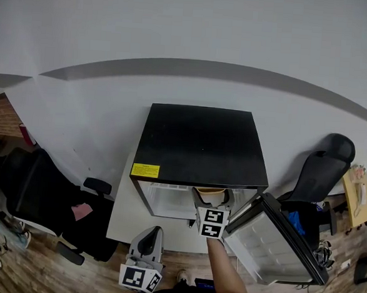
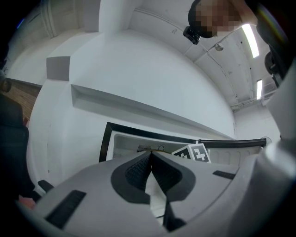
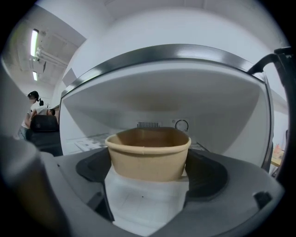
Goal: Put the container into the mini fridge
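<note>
A tan paper container [image 3: 148, 152] sits squeezed between the jaws of my right gripper [image 3: 149, 159], which is shut on it. In the head view that container [image 1: 210, 193] is at the mouth of the black mini fridge [image 1: 199, 144], just inside the white cavity, with the right gripper [image 1: 212, 208] right behind it. The fridge door [image 1: 277, 246] hangs wide open to the right. My left gripper [image 1: 150, 240] is lower left, in front of the fridge, holding nothing. In the left gripper view the jaws of my left gripper [image 2: 151, 162] meet at their tips.
The fridge stands on a white mat [image 1: 125, 217] against a white wall. A black office chair [image 1: 42, 195] is at the left, another black chair [image 1: 323, 168] at the right beside a small wooden table [image 1: 358, 196]. A person [image 3: 33, 113] stands far left.
</note>
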The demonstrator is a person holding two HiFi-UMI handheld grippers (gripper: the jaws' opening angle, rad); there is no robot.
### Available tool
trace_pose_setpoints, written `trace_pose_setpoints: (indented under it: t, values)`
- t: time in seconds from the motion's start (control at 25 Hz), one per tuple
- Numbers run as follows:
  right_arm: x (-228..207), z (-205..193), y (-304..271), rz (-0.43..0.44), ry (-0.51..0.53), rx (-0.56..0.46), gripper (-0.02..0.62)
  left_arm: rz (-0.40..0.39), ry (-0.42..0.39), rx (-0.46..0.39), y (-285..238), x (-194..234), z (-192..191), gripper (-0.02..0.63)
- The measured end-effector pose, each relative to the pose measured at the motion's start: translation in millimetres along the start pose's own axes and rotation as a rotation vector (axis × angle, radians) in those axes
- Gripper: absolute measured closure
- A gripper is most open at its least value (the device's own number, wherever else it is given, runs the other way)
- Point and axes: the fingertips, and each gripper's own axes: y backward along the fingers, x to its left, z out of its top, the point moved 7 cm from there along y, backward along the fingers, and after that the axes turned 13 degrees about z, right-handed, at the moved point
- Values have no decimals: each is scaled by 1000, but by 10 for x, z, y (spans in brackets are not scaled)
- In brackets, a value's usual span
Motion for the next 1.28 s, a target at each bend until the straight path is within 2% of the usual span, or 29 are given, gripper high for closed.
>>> trace_pose_setpoints:
  t: [1.0,1.28]
  values:
    - [75,14,143,17,-10,-61,94,25,18,-4,275,43,9,598]
    - [228,-52,426,11,-15,-49,95,17,25,-8,435,69,26,598]
